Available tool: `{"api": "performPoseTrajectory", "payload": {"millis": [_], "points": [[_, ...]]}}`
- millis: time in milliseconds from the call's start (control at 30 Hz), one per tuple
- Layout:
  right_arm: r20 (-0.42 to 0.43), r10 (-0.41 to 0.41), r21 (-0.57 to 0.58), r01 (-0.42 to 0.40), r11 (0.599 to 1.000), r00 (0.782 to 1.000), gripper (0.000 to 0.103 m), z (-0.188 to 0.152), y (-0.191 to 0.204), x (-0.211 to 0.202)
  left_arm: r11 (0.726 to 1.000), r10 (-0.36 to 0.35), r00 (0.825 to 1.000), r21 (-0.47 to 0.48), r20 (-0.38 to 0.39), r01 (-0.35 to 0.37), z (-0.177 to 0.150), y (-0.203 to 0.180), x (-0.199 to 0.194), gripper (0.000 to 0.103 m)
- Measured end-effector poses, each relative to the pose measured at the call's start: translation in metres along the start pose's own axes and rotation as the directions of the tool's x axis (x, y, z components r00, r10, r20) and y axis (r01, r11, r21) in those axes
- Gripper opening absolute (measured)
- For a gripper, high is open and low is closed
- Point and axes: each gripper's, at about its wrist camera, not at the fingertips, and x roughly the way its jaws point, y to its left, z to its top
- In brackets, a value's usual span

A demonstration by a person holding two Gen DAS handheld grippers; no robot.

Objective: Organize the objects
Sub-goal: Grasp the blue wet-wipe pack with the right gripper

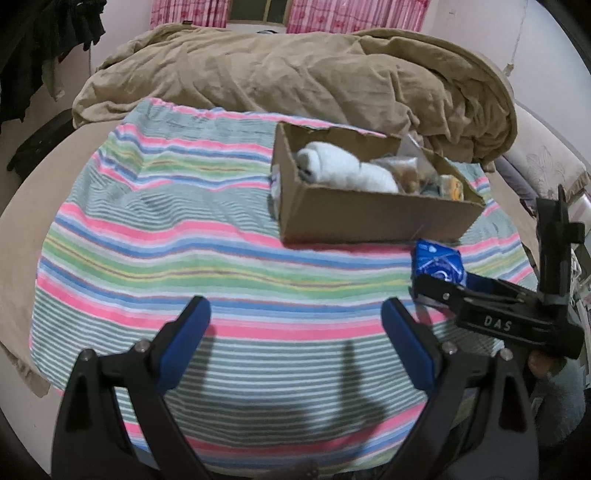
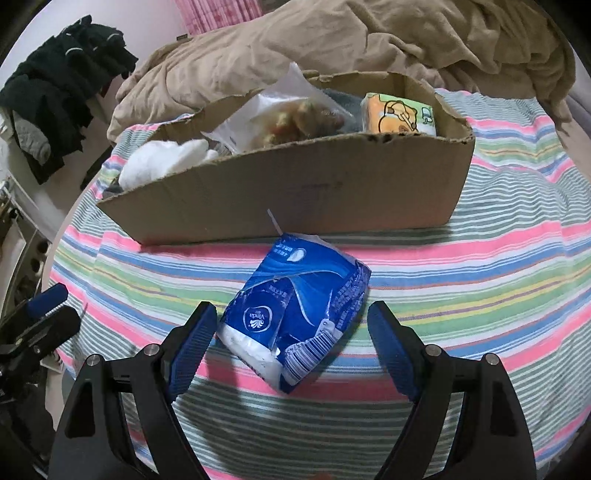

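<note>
A blue tissue pack [image 2: 295, 310] lies on the striped cloth [image 2: 480, 280] just in front of a cardboard box [image 2: 295, 192]. My right gripper [image 2: 291, 325] is open, its fingers on either side of the pack, apart from it. The box holds a white rolled towel [image 2: 162, 160], a clear bag of snacks [image 2: 295, 114] and an orange tissue pack [image 2: 399, 112]. In the left wrist view my left gripper [image 1: 295, 321] is open and empty over the cloth [image 1: 166, 236]. The box [image 1: 369, 210], the blue pack [image 1: 437, 264] and the right gripper [image 1: 439, 291] show to its right.
A crumpled tan duvet [image 1: 295, 74] lies behind the box on the bed. Dark clothes [image 2: 62, 85] hang at the left by the wall. Pink curtains [image 1: 332, 14] hang at the back. The left gripper [image 2: 44, 314] shows at the left edge of the right wrist view.
</note>
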Motion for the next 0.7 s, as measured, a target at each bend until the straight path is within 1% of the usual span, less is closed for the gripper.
{"api": "performPoseTrajectory", "payload": {"millis": [33,67,167,367,567,700], "points": [[0.006,0.0,-0.005,0.001,1.0,1.0,0.074,0.0,-0.001,-0.002,1.0,-0.002,1.0,0.005,0.005,0.002,0.0,-0.002,-0.002,0.095],[0.007,-0.006,-0.011,0.006,1.0,1.0,0.058,0.0,-0.001,-0.003,1.0,-0.003,1.0,0.007,0.007,0.003,0.001,-0.003,-0.003,0.095],[0.013,-0.019,-0.034,0.02,0.999,1.0,0.034,-0.002,-0.002,-0.01,1.0,-0.007,1.0,0.011,0.014,0.006,0.003,-0.007,-0.007,0.095],[0.051,-0.009,-0.064,0.013,0.998,0.999,0.018,-0.002,-0.001,-0.033,1.0,-0.015,0.999,0.026,0.03,0.014,0.007,-0.015,-0.017,0.095],[0.103,0.026,-0.075,-0.018,0.997,0.994,0.016,0.004,0.002,-0.061,0.999,-0.023,0.999,0.037,0.048,0.021,0.014,-0.022,-0.024,0.095],[0.159,0.035,-0.073,-0.024,0.997,0.987,0.016,0.014,0.001,-0.086,0.999,-0.028,0.998,0.044,0.062,0.025,0.021,-0.027,-0.026,0.095]]}}
